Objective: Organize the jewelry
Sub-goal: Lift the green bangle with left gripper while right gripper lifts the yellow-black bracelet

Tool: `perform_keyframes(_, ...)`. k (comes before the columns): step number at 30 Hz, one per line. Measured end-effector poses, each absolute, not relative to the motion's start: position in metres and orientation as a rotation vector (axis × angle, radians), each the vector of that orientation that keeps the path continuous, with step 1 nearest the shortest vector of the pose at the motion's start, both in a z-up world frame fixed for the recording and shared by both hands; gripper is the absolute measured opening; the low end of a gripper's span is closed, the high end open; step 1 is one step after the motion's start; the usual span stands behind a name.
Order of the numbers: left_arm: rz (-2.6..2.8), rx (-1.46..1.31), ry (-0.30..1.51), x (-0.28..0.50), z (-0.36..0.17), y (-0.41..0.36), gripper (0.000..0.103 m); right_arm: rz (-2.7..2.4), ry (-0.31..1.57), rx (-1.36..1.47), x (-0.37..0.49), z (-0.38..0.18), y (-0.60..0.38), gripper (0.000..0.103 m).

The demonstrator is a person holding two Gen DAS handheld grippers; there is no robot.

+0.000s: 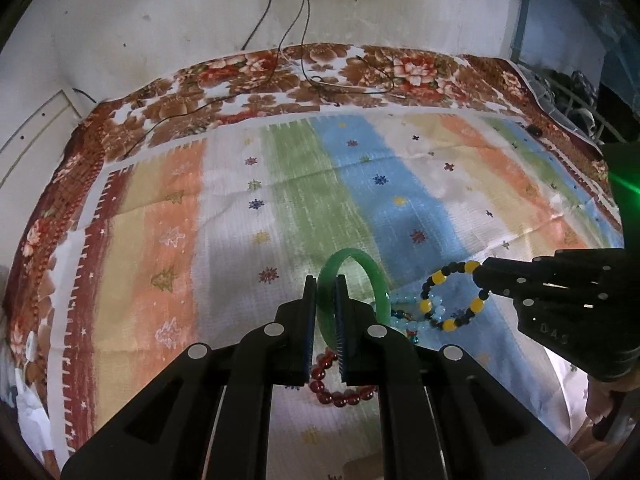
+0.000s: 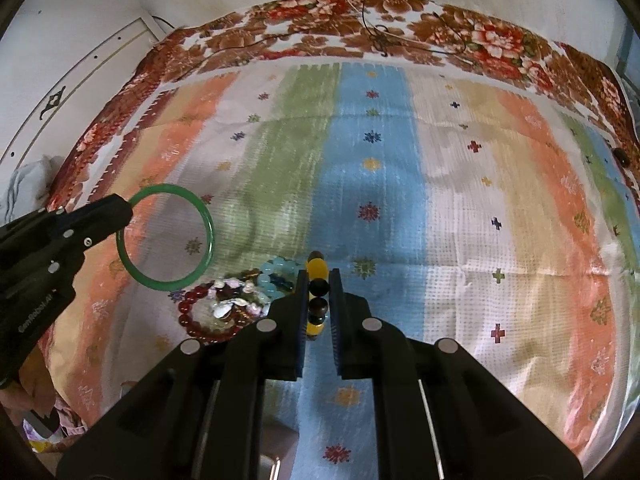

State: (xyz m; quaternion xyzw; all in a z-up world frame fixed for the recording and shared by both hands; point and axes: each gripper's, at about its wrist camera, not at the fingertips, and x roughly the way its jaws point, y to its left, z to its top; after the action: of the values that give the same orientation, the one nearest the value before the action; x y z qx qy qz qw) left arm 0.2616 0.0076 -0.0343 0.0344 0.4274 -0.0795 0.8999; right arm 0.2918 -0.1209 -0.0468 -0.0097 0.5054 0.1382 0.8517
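Observation:
My left gripper (image 1: 325, 280) is shut on a green bangle (image 1: 372, 272) and holds it upright above the cloth; it also shows in the right wrist view (image 2: 176, 282). My right gripper (image 2: 319, 274) is shut on a black and yellow bead bracelet (image 2: 316, 266), which also shows in the left wrist view (image 1: 438, 278). Below them a pile of jewelry lies on the cloth: a red bead bracelet (image 2: 188, 304), a light blue bead bracelet (image 2: 276, 268) and a shell-like piece (image 2: 230, 300).
A striped pastel cloth (image 2: 460, 200) lies over a floral blanket (image 2: 320, 28) on a bed. Cables (image 1: 304, 60) trail from the wall onto the far edge. A small dark object (image 2: 621, 156) sits at the far right.

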Motion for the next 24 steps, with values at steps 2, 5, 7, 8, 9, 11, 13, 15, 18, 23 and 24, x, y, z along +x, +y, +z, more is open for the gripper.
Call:
perform_keyframes(2,-0.159,0.071,0.889,0.258,-0.035,0.009,0.008,0.297,1.057,-0.025,0.289,-0.044,-0.119,0.011)
perform_keyframes(5,-0.157,0.071,0.896,0.255,-0.036,0.010,0.008,0.306,1.053,-0.030,0.285,-0.040,-0.115,0.011)
perform_keyframes(7,-0.157,0.064,0.895,0.252,-0.035,0.012,0.008,0.315,1.050,-0.038,0.281,-0.038,-0.112,0.011)
perform_keyframes(8,-0.157,0.060,0.894,0.252,-0.034,0.012,0.008,0.318,1.048,-0.041,0.280,-0.038,-0.111,0.011)
perform_keyframes(9,-0.157,0.055,0.892,0.251,-0.033,0.013,0.008,0.323,1.046,-0.044,0.278,-0.036,-0.109,0.011)
perform_keyframes(11,-0.157,0.048,0.891,0.249,-0.032,0.015,0.008,0.331,1.040,-0.048,0.273,-0.033,-0.108,0.011)
perform_keyframes(13,-0.151,0.041,0.891,0.247,-0.032,0.016,0.005,0.336,1.036,-0.051,0.268,-0.030,-0.108,0.011)
perform_keyframes(15,-0.147,0.029,0.886,0.244,-0.030,0.018,0.000,0.339,1.034,-0.052,0.264,-0.028,-0.109,0.011)
perform_keyframes(18,-0.134,0.030,0.891,0.239,-0.030,0.018,0.000,0.338,1.028,-0.045,0.257,-0.025,-0.111,0.011)
perform_keyframes(23,-0.119,0.008,0.927,0.241,-0.042,0.024,0.000,0.333,1.036,-0.017,0.256,-0.024,-0.116,0.011)
perform_keyframes(24,-0.118,0.001,0.936,0.242,-0.045,0.026,0.000,0.335,1.035,-0.017,0.255,-0.023,-0.116,0.011)
